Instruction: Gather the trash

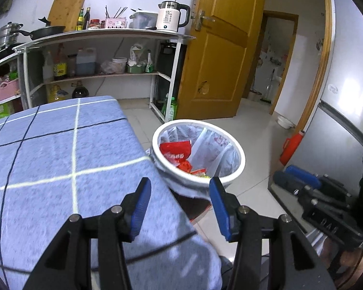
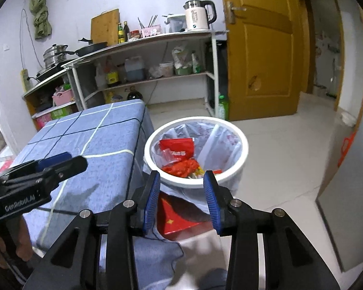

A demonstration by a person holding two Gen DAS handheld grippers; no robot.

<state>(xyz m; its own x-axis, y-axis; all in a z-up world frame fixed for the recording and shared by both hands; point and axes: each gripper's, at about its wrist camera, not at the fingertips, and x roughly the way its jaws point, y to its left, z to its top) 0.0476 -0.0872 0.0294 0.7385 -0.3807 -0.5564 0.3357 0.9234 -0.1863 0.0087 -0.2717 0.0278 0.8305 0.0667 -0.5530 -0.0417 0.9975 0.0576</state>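
A white trash bin (image 1: 239, 154) with a clear liner stands on the floor by the table's right edge; it also shows in the right wrist view (image 2: 244, 145). Red snack wrappers (image 1: 176, 151) lie inside it, and they show in the right wrist view (image 2: 179, 152) too. My left gripper (image 1: 179, 191) is open and empty over the table's near right corner. My right gripper (image 2: 181, 183) is open and empty, just short of the bin's near rim. A red packet (image 2: 179, 220) lies on the floor below it.
The table has a blue checked cloth (image 1: 60, 149). A metal kitchen rack (image 1: 104, 36) with kettle, pan and bottles stands behind. A wooden door (image 1: 220, 48) is open at the back. A silver fridge (image 1: 346, 111) and an orange flask (image 1: 290, 147) are on the right.
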